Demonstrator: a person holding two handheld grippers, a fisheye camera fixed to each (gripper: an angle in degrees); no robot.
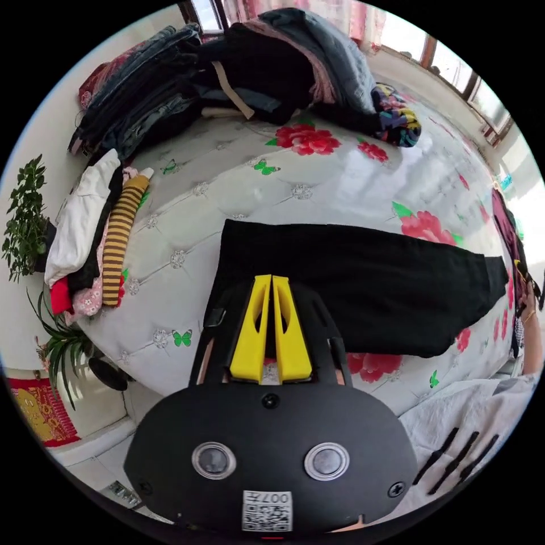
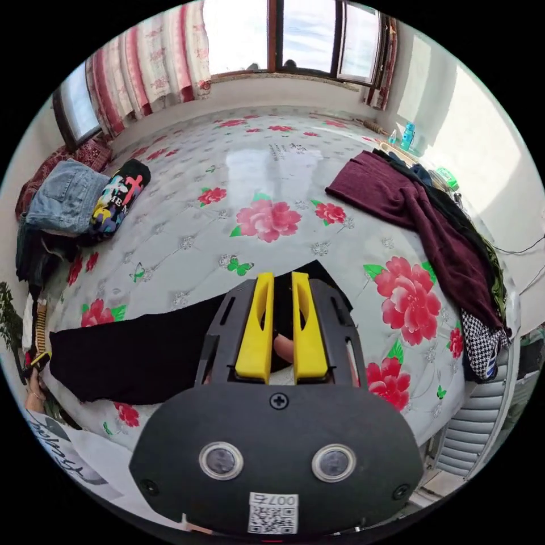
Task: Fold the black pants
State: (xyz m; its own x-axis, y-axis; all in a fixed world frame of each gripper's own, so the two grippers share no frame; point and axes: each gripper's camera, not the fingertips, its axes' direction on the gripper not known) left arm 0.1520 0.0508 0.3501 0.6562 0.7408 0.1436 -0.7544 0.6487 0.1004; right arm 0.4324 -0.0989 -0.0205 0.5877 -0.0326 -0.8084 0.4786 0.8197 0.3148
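The black pants (image 1: 363,284) lie stretched out flat in a long strip across the flowered mattress (image 1: 238,181). My left gripper (image 1: 271,279) is at one end of the strip, its yellow jaws pressed together on the black cloth. In the right gripper view the same pants (image 2: 130,352) run off to the left. My right gripper (image 2: 282,278) is at the other end, its jaws nearly closed with black cloth between them.
Folded jeans and dark clothes (image 1: 142,102) are piled at the mattress's far side, beside a heap with a striped sleeve (image 1: 122,227). A maroon garment (image 2: 420,216) lies over several clothes along the edge. Potted plants (image 1: 22,221) stand by the wall. A person's arm (image 1: 531,335) shows.
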